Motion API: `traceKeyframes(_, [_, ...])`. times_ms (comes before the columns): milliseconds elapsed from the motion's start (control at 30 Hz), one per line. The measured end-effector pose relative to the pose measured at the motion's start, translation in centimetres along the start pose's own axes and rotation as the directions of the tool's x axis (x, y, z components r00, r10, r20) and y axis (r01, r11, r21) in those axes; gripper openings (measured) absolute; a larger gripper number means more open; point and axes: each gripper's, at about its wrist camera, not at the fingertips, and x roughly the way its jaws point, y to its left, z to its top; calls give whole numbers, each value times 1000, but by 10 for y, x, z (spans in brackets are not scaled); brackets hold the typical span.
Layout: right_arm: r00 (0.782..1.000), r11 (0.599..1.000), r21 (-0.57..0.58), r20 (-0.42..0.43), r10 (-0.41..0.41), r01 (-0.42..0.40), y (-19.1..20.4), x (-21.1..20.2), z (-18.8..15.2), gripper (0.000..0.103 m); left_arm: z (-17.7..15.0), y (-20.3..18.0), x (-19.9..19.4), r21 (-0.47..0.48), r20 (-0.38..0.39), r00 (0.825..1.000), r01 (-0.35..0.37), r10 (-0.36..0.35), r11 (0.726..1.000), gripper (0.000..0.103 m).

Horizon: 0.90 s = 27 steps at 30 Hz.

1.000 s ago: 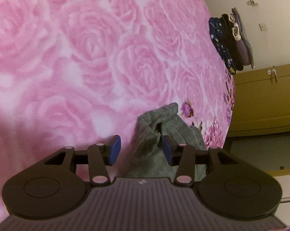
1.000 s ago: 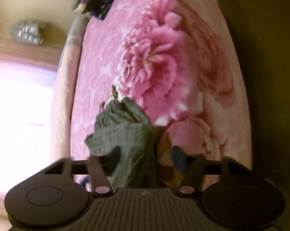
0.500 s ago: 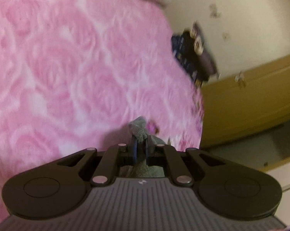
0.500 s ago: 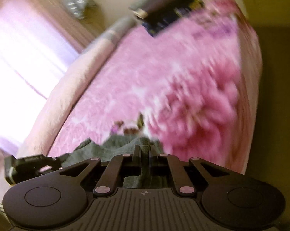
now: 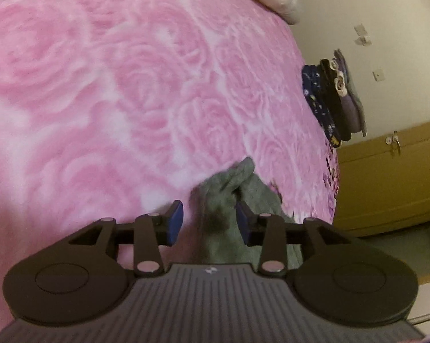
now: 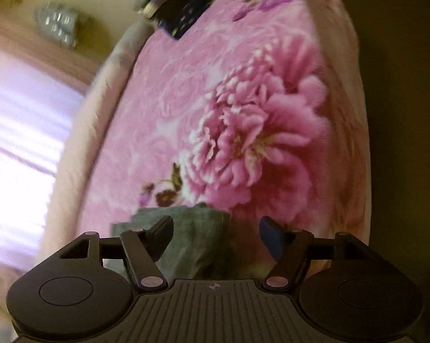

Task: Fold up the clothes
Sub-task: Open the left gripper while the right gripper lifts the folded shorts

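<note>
The pink rose-printed plush blanket [image 5: 129, 100] carries the small grey knitted garment [image 5: 229, 200] at its six o'clock edge, long axis running toward twelve, tip pointing about one o'clock. The left gripper [image 5: 209, 223] and right gripper [image 6: 216, 235] have jaws opening, cloth between them, pads off it. Risk: the loose bunched fold may spring apart, or an opening pad could snag the knit
</note>
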Motion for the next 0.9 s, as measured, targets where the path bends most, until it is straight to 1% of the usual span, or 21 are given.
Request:
traceKeyframes(100, [999,998,51,-38,30,-28,-2,-29,-29,70,-21,10,-18,-53,-42,999,-6,4,999,38])
traceKeyframes(167, [997,997,70,-61,37,-33,-1,-41,-49,70,-36,13,-28,-92,-54,999,-12,7,996,38])
traceKeyframes(267, [995,995,95,-94,45,-36,0,-56,-77,69,-59,19,-39,-194,-50,999,-9,0,981,41])
traceKeyframes(300, [994,997,80,-103,27,-18,3,-59,-85,69,-66,22,-43,-227,-50,999,-5,-6,974,41])
traceKeyframes(333, [994,1000,-8,-110,-17,16,12,-59,-92,69,-72,23,-43,-251,-46,999,1,-12,968,42])
traceKeyframes(367, [991,991,-125,-113,-67,53,23,-58,-99,69,-77,24,-43,-274,-42,999,7,-19,962,43])
traceKeyframes(400, [987,967,-240,-110,-118,89,34,-56,-106,68,-82,24,-43,-297,-37,999,13,-25,955,45])
traceKeyframes(433, [981,928,-352,-101,-168,123,44,-55,-113,66,-84,24,-40,-314,-29,999,13,-23,949,46])
traceKeyframes(467, [970,858,-487,-82,-229,161,56,-52,-124,63,-87,24,-37,-330,-21,1000,11,-19,944,46])
traceKeyframes(500, [953,738,-641,-33,-301,211,68,-48,-140,62,-88,22,-33,-341,-13,1000,9,-14,940,46])
traceKeyframes(533, [931,577,-775,39,-363,257,80,-44,-156,61,-90,20,-31,-343,-5,1000,6,-9,939,46])
traceKeyframes(567, [912,420,-861,113,-394,288,87,-41,-171,61,-91,18,-30,-345,2,1000,4,-4,939,46])
traceKeyframes(600, [895,264,-914,187,-404,310,93,-39,-187,61,-93,15,-28,-346,9,1000,2,2,938,46])
traceKeyframes(633, [889,158,-935,236,-393,318,95,-38,-198,61,-94,13,-28,-338,15,1000,-2,8,941,46])
traceKeyframes(667, [887,78,-944,271,-374,321,96,-38,-208,61,-95,10,-28,-322,23,1000,-7,16,947,46])
traceKeyframes(700, [888,23,-947,292,-355,321,96,-36,-214,61,-96,8,-28,-304,33,999,-13,24,952,46])
traceKeyframes(800, [894,-103,-942,336,-297,319,96,-31,-229,61,-95,5,-24,-266,44,998,-28,41,963,46])
traceKeyframes(867, [888,-197,-922,376,-264,332,93,-23,-237,61,-93,4,-19,-248,49,998,-31,44,968,46])
traceKeyframes(900, [886,-245,-909,394,-246,336,91,-16,-240,61,-92,4,-17,-235,52,998,-30,43,972,45])
